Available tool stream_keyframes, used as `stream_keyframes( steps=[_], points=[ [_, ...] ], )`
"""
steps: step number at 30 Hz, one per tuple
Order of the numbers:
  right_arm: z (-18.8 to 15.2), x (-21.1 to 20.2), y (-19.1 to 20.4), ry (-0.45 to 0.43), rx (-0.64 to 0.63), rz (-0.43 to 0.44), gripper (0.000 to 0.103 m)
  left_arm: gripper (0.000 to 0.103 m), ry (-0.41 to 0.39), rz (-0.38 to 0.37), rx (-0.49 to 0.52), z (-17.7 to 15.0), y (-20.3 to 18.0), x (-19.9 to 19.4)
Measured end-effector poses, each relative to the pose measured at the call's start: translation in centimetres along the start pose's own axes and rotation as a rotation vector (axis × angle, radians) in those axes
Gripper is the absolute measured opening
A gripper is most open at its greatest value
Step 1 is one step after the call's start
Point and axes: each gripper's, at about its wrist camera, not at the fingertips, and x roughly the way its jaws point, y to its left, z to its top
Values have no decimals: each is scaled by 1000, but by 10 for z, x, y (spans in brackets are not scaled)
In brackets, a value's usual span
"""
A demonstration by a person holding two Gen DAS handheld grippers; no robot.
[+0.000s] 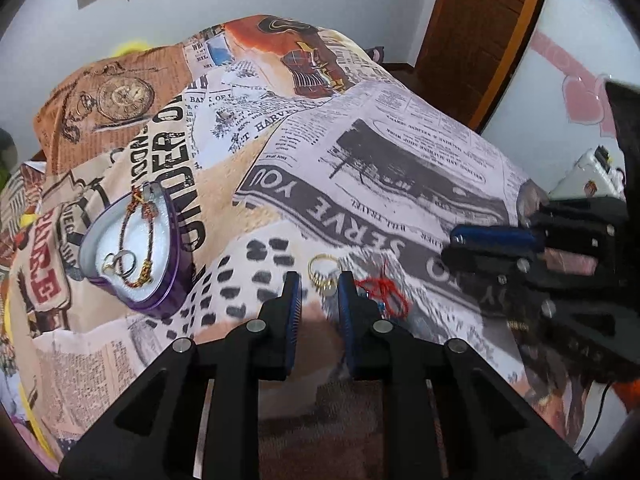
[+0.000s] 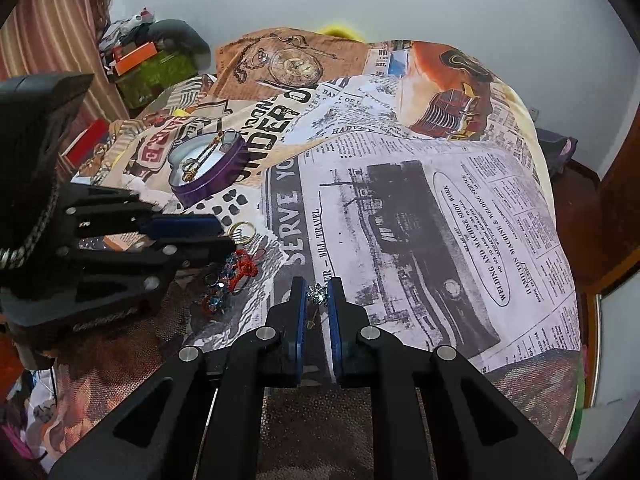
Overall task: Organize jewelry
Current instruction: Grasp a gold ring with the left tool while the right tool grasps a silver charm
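A purple heart-shaped tin [image 1: 170, 236] lies open on the bedcover, holding a beaded bracelet [image 1: 138, 240] and a silver ring [image 1: 120, 262]; it also shows in the right wrist view [image 2: 224, 172]. My left gripper [image 1: 319, 284] is open with a gold ring [image 1: 324, 272] lying between its fingertips. A red cord bracelet [image 1: 384, 292] lies just right of it, with blue beads in the right wrist view [image 2: 236, 270]. My right gripper [image 2: 317, 294] is nearly closed around a small crystal flower pin [image 2: 318, 295], its stem hanging between the pads.
The newspaper-print bedcover [image 1: 360, 152] covers a rounded bed. A wooden door [image 1: 480, 32] stands at the back right. A cluttered shelf with boxes [image 2: 140, 60] and a striped curtain are at the left in the right wrist view. The right gripper shows sideways in the left wrist view [image 1: 520, 248].
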Motion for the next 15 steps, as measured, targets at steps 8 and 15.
stream_keyframes(
  steps=[8, 15],
  points=[
    [2, -3, -1, -10, 8, -2, 9, 5, -37, -3, -28, 2, 7, -7],
    [14, -15, 7, -46, 6, -3, 9, 5, -99, -4, -69, -3, 21, -38]
  ],
)
